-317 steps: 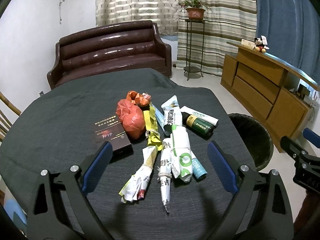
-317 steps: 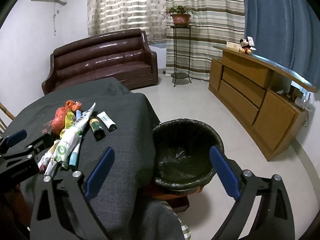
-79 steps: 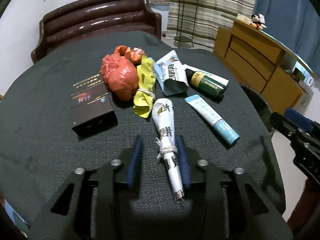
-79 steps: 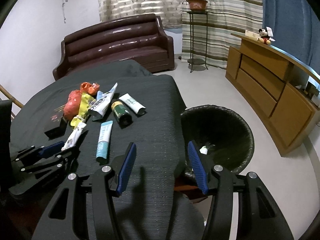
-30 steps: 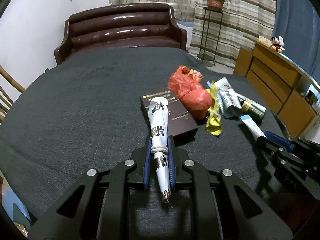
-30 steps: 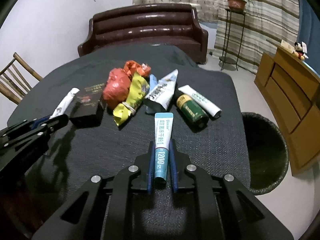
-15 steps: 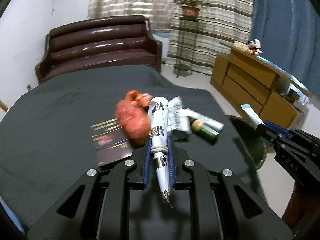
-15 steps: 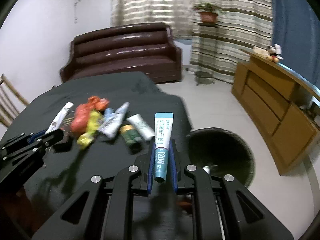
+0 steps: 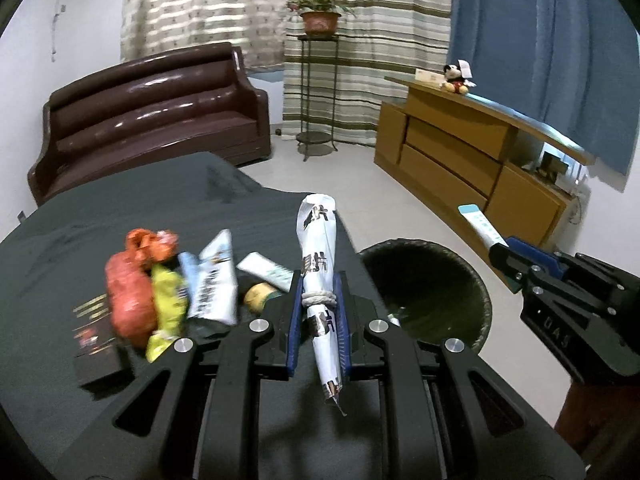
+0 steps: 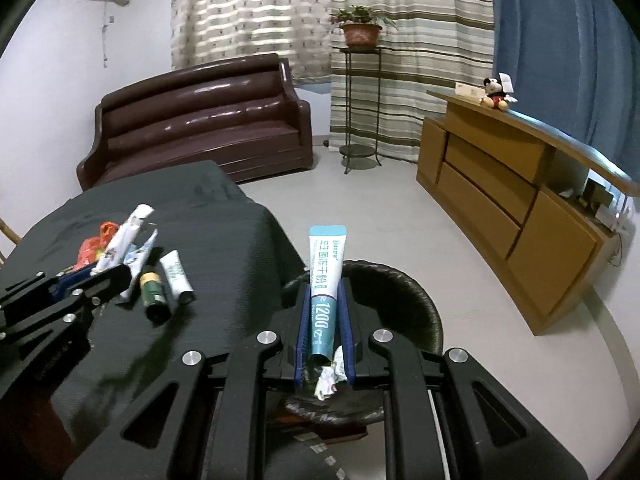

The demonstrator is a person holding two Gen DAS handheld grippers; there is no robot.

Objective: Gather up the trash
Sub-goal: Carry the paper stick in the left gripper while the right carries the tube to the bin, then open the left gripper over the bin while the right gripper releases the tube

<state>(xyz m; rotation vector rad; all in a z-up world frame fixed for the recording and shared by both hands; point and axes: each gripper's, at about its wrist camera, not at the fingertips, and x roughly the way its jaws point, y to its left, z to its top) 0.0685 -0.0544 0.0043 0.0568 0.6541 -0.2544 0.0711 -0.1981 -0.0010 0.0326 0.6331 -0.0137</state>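
My left gripper is shut on a rolled paper wrapper tied with string, held above the table's right edge. Over the black-lined trash bin, my right gripper is shut on a teal toothpaste tube. The left wrist view shows that bin just right of the wrapper, and the right gripper with its tube beyond it. On the dark tablecloth lie a red bag, a yellow wrapper, a white pouch, a green bottle and a white tube.
A dark flat box lies at the pile's left. A brown sofa stands behind the table, a plant stand by the curtains, and a wooden sideboard to the right of the bin. Crumpled white paper lies in the bin.
Both grippers swung right with their loads. The left went from over the table's middle to its right edge by the bin. The right carried the tube from above the pile to over the bin.
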